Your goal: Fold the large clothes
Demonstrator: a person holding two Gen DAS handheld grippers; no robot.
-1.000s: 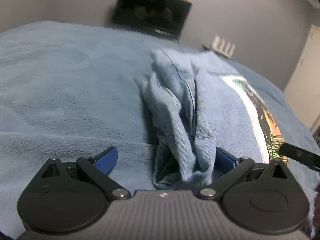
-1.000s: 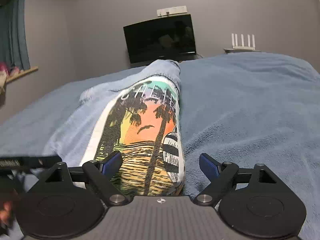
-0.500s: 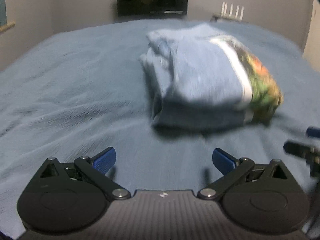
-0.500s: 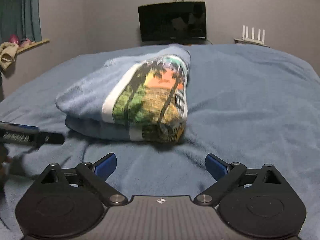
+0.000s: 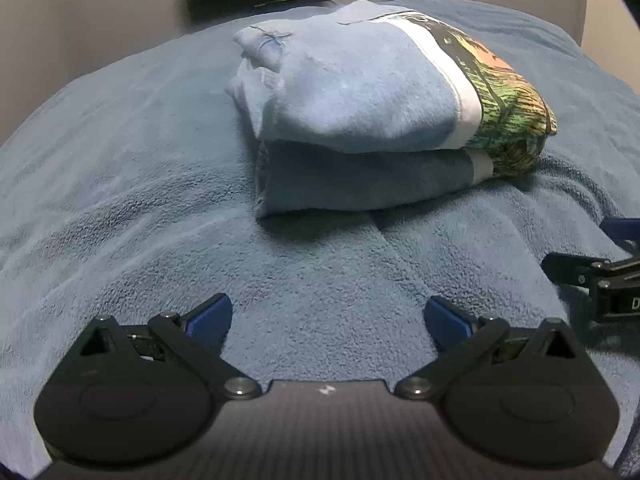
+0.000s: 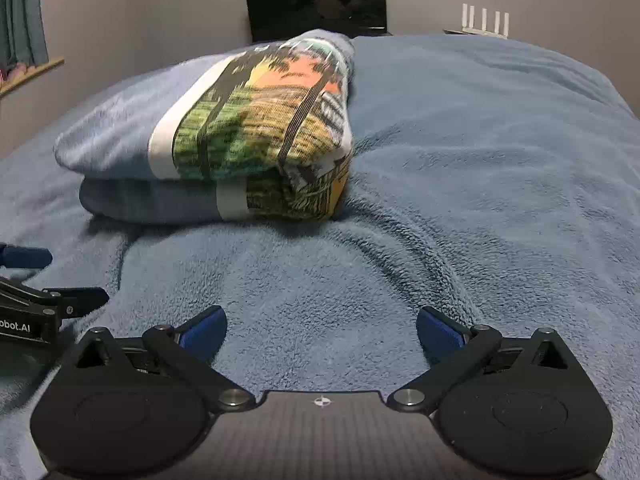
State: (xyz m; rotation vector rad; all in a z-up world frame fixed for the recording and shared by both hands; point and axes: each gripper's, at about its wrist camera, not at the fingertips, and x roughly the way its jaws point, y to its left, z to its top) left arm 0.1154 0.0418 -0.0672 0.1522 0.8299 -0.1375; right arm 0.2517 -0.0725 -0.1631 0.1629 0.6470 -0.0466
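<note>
A light blue garment with a colourful palm-tree print lies folded into a thick bundle on the blue fleece blanket. It also shows in the right wrist view. My left gripper is open and empty, low over the blanket, well short of the bundle. My right gripper is open and empty, also short of the bundle. The right gripper shows at the right edge of the left wrist view, and the left gripper at the left edge of the right wrist view.
The blanket covers the whole bed. A dark screen stands against the grey wall behind the bed, with a white router to its right. A curtain and a shelf are at the far left.
Both grippers let go of the garment and pulled back from it. The folded bundle now lies alone on the blanket, farther from both cameras.
</note>
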